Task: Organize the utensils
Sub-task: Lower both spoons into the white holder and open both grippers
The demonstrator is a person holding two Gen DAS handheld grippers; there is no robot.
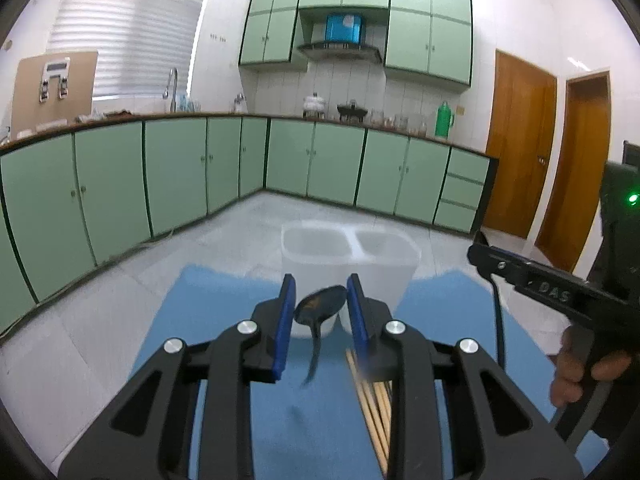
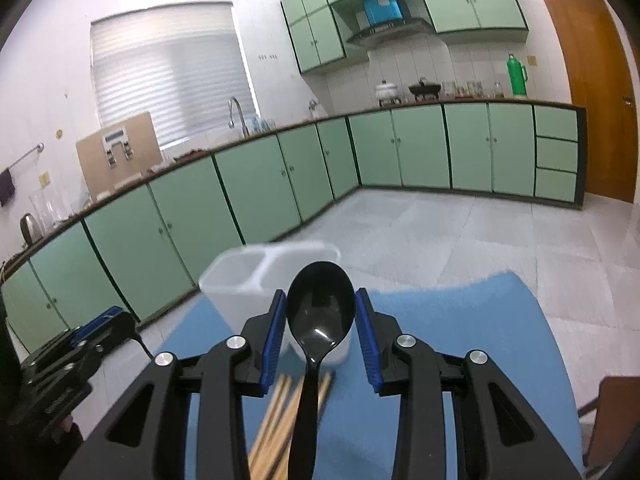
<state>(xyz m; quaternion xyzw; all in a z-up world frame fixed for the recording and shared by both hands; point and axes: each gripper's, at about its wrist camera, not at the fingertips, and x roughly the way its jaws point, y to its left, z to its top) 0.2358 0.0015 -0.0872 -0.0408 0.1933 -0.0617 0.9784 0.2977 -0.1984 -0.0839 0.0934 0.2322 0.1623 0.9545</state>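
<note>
Left tool point(image 1: 320, 320): jaws apart, blue pads either side of a black spoon point(image 1: 320, 305) but not pressing it — the spoon looks blurred and tilted, bowl up between the pads, handle trailing down toward the blue mat point(image 1: 224, 300); whether it touches anything I cannot tell.
Right tool point(image 2: 321, 334): jaws spread wide, gripping nothing; a black spoon point(image 2: 320, 308) sits between the fingertips, bowl forward and facing up, handle running back under the tool body.
Chopsticks point(image 2: 276, 420): a bundle of light wooden sticks lying on the mat, just left of the spoon handle in the right wrist view; in the left wrist view they point(image 1: 374, 408) lie below the right-hand pad.
Holder point(image 1: 348, 260): translucent white, two compartments side by side, standing upright on the mat just beyond both tools — also seen point(image 2: 256, 280) ahead-left of the right tool.
Desk: covered by the blue mat; kitchen floor beyond.
</note>
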